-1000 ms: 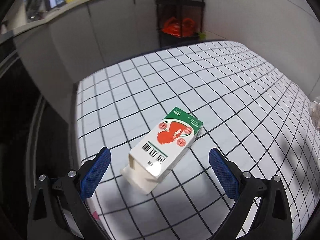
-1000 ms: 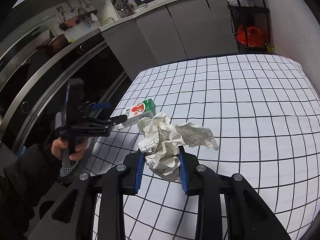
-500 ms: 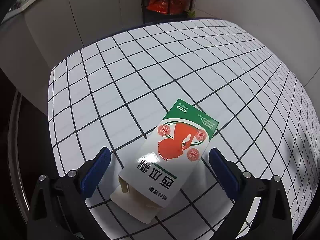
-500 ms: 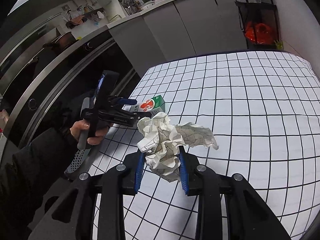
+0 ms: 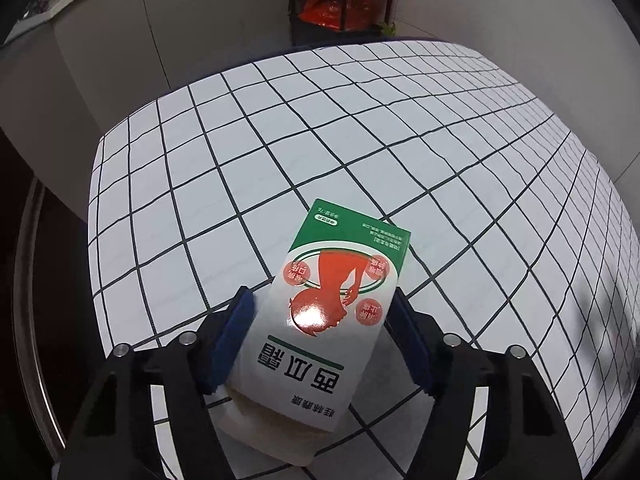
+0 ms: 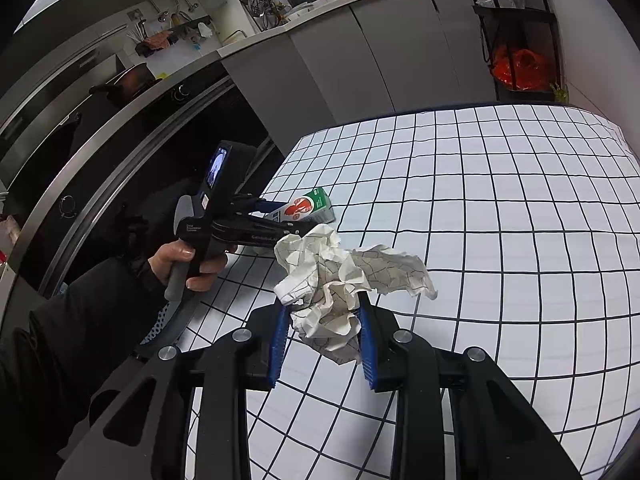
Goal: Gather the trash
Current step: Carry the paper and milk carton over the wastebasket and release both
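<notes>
Right gripper [image 6: 323, 334] pinches crumpled paper [image 6: 340, 280], frame center, above the checked table [image 6: 520, 240]. Left gripper [image 5: 320, 344] has its pads against both sides of the carton [image 5: 324, 320], lower center, apparently clamped. Both items in hand; no bin visible, disposal remains. Carton print reads "西瓜霜"; smaller text illegible.

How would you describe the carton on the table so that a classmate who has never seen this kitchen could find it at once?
Start at the table with the black-gridded white cloth. Near its edge, the carton lies flat between the blue pads of the left tongs. Unlike the crumpled paper in the right tongs, it is a smooth white box with a green end and a red figure.
</notes>
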Demonstrator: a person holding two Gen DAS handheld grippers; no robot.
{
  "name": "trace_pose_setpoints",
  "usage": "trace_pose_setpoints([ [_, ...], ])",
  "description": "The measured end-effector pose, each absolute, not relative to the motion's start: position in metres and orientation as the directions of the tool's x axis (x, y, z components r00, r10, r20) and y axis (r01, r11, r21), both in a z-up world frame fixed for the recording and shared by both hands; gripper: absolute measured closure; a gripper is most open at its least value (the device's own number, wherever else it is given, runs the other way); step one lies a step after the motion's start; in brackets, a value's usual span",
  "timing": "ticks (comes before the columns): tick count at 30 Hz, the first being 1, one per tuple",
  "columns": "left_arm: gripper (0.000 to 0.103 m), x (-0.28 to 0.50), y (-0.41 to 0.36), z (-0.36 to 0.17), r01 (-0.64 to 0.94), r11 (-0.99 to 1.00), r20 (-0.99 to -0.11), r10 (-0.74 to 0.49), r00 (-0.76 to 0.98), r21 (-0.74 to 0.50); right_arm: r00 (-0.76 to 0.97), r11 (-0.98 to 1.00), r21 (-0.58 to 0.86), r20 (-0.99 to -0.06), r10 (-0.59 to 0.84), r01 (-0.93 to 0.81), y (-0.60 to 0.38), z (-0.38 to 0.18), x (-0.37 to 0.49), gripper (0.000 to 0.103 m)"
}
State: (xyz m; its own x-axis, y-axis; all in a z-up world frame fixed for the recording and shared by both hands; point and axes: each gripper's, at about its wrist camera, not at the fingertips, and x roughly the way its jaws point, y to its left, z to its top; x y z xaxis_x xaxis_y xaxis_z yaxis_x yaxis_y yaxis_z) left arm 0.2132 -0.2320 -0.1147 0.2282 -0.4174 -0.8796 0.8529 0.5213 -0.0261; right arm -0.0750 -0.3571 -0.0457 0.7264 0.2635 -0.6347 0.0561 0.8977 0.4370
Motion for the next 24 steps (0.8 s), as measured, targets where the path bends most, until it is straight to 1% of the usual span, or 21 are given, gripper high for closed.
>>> trace_pose_setpoints([
  [1,0.043,0.213,-0.231,-0.114,0.844,0.535,-0.876,-0.42,0.236,-0.029,0.726,0.898,0.436,-0.636,0.262,0.057,-0.357,-0.046,-0.075,0.073],
  [6,0.047,0.199,-0.214,-0.102,0.789,0.614,-0.844,-0.439,0.309,-0.031,0.728,0.902,0.427,-0.639,0.248,0.067,-0.357,-0.046,-0.075,0.073],
  [11,0.048,0.177,-0.192,-0.08,0.724,0.688,-0.807,-0.456,0.374,-0.053,0.724,0.908,0.412,-0.649,0.234,0.076,-0.352,-0.051,-0.074,0.073],
  [14,0.048,0.153,-0.17,-0.057,0.683,0.727,-0.775,-0.466,0.427,-0.061,0.718,0.912,0.405,-0.654,0.237,0.068,-0.348,-0.053,-0.071,0.073],
  [19,0.048,0.112,-0.129,-0.022,0.604,0.796,-0.726,-0.428,0.538,-0.021,0.719,0.906,0.421,-0.64,0.271,0.034,-0.332,-0.052,-0.068,0.073],
  [24,0.048,0.076,-0.076,0.003,0.504,0.864,-0.68,-0.364,0.636,0.009,0.733,0.924,0.38,-0.618,0.284,-0.038,-0.292,-0.037,-0.066,0.073],
])
